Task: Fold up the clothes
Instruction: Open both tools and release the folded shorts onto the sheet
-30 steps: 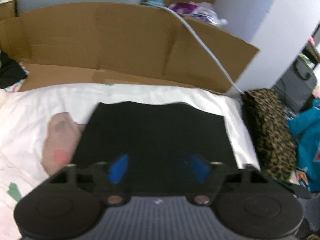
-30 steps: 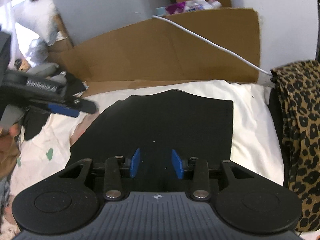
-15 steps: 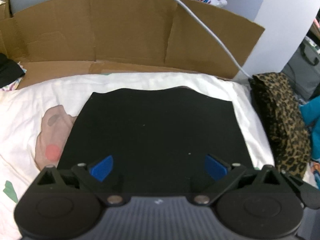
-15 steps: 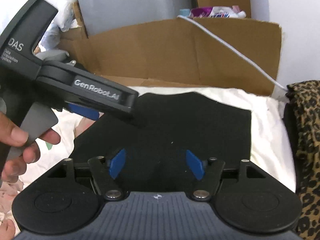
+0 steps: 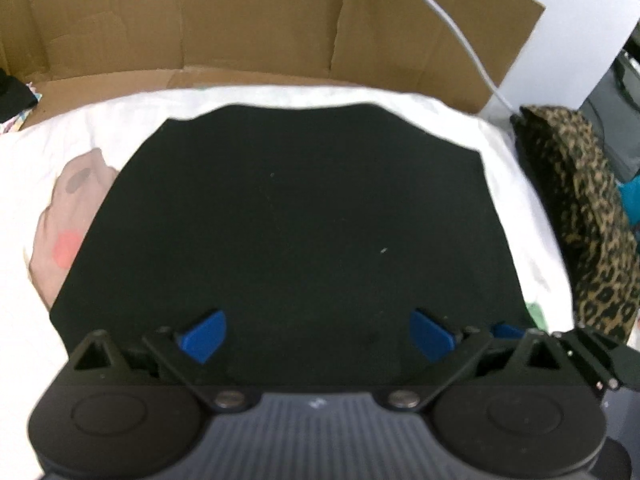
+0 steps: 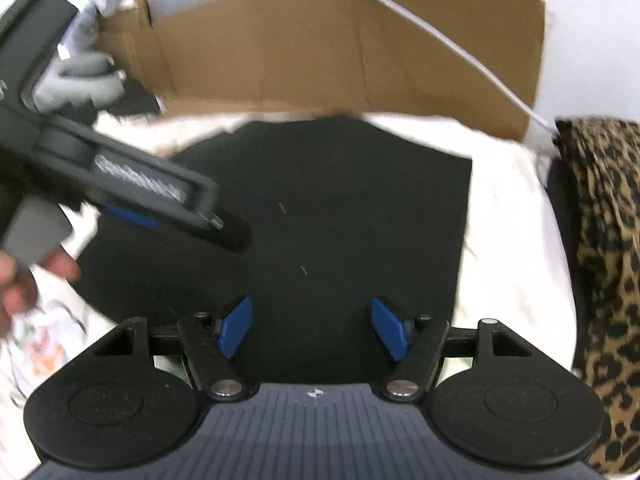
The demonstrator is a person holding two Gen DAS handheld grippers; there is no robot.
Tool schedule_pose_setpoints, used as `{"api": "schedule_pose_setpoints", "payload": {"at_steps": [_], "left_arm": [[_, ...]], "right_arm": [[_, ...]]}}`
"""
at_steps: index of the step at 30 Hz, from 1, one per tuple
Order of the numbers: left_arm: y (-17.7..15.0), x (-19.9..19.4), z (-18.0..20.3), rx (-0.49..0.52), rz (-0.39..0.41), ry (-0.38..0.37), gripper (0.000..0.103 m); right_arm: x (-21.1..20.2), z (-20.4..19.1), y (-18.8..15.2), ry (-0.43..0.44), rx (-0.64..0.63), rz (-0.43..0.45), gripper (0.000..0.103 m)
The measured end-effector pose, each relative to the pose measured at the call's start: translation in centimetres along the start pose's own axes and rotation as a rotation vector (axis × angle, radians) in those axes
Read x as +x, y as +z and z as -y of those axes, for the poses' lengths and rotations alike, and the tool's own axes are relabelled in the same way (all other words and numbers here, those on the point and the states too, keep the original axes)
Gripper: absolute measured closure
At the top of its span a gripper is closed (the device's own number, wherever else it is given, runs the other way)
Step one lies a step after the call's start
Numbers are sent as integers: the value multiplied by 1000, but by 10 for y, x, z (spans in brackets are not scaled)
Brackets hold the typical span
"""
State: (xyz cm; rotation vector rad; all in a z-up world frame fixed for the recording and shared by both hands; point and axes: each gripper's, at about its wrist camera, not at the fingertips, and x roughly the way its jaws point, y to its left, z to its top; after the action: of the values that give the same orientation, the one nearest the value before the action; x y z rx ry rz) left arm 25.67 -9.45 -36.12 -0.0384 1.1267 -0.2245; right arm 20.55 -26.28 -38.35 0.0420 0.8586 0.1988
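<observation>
A black garment (image 5: pixel 296 232), already folded into a flat, roughly square panel, lies spread on a white bed sheet (image 5: pixel 120 120), with brown cardboard (image 5: pixel 256 20) standing behind it and a leopard-print cloth (image 5: pixel 588 216) just beside the sheet's right edge. It looks light, soft and limp: it will likely sag and crease where lifted, so it wants taking at two points along one hem, pinched through all layers so none slides off. The left tool (image 5: pixel 316 334) hovers over the near edge with its blue pads (image 5: pixel 202 336) wide apart and nothing between them. The right tool (image 6: pixel 314 330) hangs over the same near edge, its jaws closing slightly though not gripping; no cloth is pinched. The near corners seem the sensible hold.
</observation>
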Motion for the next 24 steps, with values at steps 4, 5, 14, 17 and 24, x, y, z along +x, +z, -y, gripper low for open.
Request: {"api": "schedule_pose_setpoints", "payload": {"at_steps": [4,5,14,17,24], "left_arm": [[-10,5,-16,5,-14,28,3],[-12,6,-21,7,-18,37,3],[-27,-7,-59,24,-33,81,10],[-27,-20,-59,35,-12,76,12],[-48,-30,-18,115,12,-54,25]], "right_arm": [[-4,6,-9,-3,13,2,36],[-5,7,-10,-2,12,4,36],[-13,24,-32,-3,49,19,46],[-22,32,-31,-17,110,45,53],[-39,12,-26,30,64,158,65]]}}
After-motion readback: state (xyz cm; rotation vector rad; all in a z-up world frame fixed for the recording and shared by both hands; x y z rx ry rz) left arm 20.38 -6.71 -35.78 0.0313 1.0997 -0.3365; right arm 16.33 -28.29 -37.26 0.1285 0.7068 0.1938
